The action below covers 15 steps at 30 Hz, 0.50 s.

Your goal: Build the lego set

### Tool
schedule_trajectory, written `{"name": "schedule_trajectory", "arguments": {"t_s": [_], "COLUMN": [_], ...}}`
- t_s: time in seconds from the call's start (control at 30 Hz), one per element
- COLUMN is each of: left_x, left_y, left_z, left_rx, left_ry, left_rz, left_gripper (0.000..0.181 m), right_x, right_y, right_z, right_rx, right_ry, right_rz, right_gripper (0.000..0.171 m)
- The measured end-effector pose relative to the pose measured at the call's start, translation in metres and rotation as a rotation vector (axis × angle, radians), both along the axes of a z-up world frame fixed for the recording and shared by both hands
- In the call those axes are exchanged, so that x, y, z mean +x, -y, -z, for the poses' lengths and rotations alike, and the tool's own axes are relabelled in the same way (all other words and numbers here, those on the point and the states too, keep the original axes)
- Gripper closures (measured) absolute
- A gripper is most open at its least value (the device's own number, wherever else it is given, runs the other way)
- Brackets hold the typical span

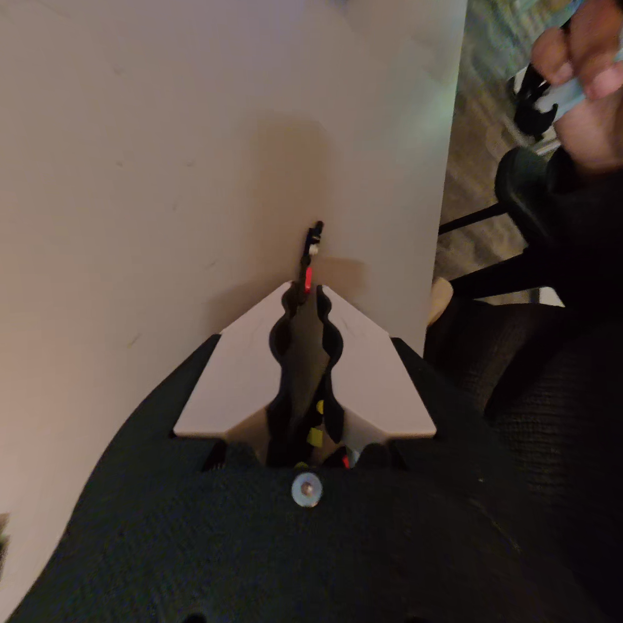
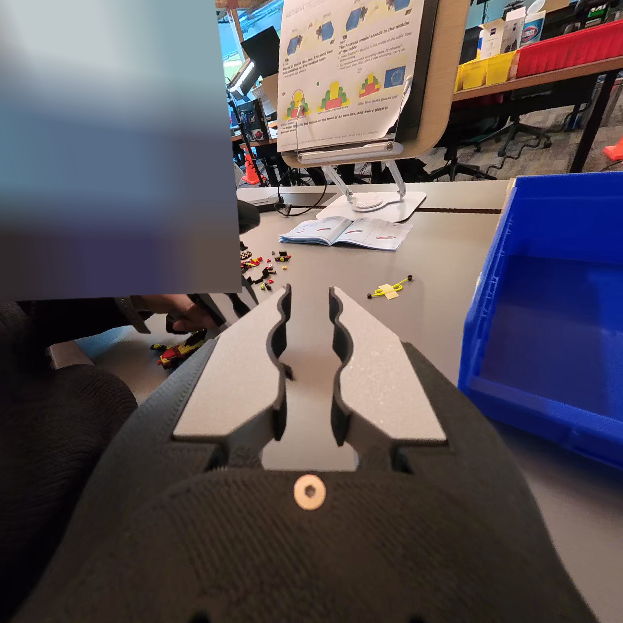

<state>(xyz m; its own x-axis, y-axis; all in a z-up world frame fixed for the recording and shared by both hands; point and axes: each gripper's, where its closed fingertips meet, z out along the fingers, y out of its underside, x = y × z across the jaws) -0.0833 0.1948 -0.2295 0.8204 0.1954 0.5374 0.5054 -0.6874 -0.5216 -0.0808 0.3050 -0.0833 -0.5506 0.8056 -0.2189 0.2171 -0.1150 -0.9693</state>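
Bench point(image 2: 438, 269): pale grey, carrying everything; in my left wrist view I see it from above, near its right edge, with an office chair's black legs point(image 1: 499, 269) on the floor beyond.
Blue bin point(image 2: 546, 337): large plastic tote on the right, close by my right gripper, its visible inside bare; I judge it is the parts box, kept within reach.
Document stand point(image 2: 371, 199): at the far side, propping a printed sheet point(image 2: 344, 70) upright so it can be read while working.
Instruction booklet point(image 2: 344, 232): lying open flat just in front of the stand, presumably at the step in hand.
Left gripper point(image 1: 305, 290): my jaws are nearly closed, pinching a slim black lego piece with a red bit point(image 1: 308, 266) that sticks out past the tips; further yellow and red bits show deep in the gap. I hold it low over the bench, probably to steady it for joining.
Right gripper point(image 2: 310, 293): my jaws stand apart with nothing between them, hovering over bare bench, free to fetch a part.
Partly built model point(image 2: 178, 350): red, yellow and black, lying on the bench at the near left, beside a hand point(image 2: 188, 320).
Loose pieces point(image 2: 266, 266): small black, red and yellow parts scattered farther off on the left.
Yellow cord point(image 2: 391, 288): black-tipped, with a bit of tape, lying alone right of the pieces.
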Motion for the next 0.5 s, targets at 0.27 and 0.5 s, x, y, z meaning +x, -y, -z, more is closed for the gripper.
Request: {"name": "schedule_trajectory", "arguments": {"t_s": [0.27, 0.5], "left_x": [-0.017, 0.008], "left_y": [0.005, 0.002], "left_z": [-0.003, -0.001], "left_rx": [-0.01, -0.024], "left_ry": [-0.085, -0.098], "left_rz": [-0.04, 0.089], "left_gripper": [0.163, 0.157], "right_x": [0.0, 0.001], "right_y": [-0.006, 0.0], "right_z": [0.0, 0.007], "right_rx": [-0.015, -0.014], "right_ry": [0.006, 0.026], "right_rz": [0.015, 0.0], "right_gripper": [0.151, 0.151]}}
